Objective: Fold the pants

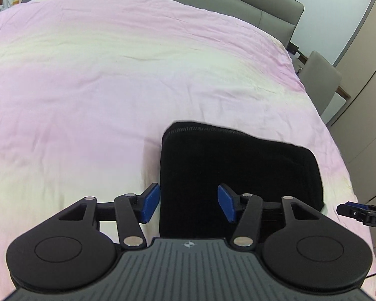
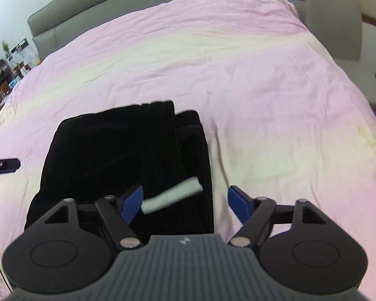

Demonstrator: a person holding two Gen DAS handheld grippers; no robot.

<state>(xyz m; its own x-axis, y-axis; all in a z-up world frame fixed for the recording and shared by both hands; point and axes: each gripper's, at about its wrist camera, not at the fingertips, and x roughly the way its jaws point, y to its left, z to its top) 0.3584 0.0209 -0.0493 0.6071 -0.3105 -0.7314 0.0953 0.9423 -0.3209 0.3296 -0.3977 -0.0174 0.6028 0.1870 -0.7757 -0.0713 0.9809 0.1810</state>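
1. We see the black velvety pants (image 1: 240, 170) lying as a compact, roughly rectangular bundle on the pink and cream quilted bedcover (image 1: 100, 80), towards its near edge. In the left wrist view the bundle sits at about 4 o'clock from the middle of the picture; in the right wrist view it lies at about 8 o'clock.
2. We judge the folding to be at or near its end: layers are stacked, with a stitched band showing along the far edge, and no leg trails out. The far edge in the right wrist view is stepped, so a last squaring-up may remain.
3. A small white fabric tag (image 2: 171, 199) lies across the near right part of the bundle, next to the blue pad at 7 o'clock.
4. Our left gripper (image 1: 188, 203) has its blue pads spread apart, with nothing pinched; the left edge of the bundle shows through the gap, and we cannot tell how far above it the pads are.
5. Our right gripper (image 2: 185, 204) is likewise spread and empty, above the bundle's right edge.
6. We see no boxes, baskets or drawers on the bed; blurred clutter stands beyond the bed at 9 o'clock in the right wrist view.
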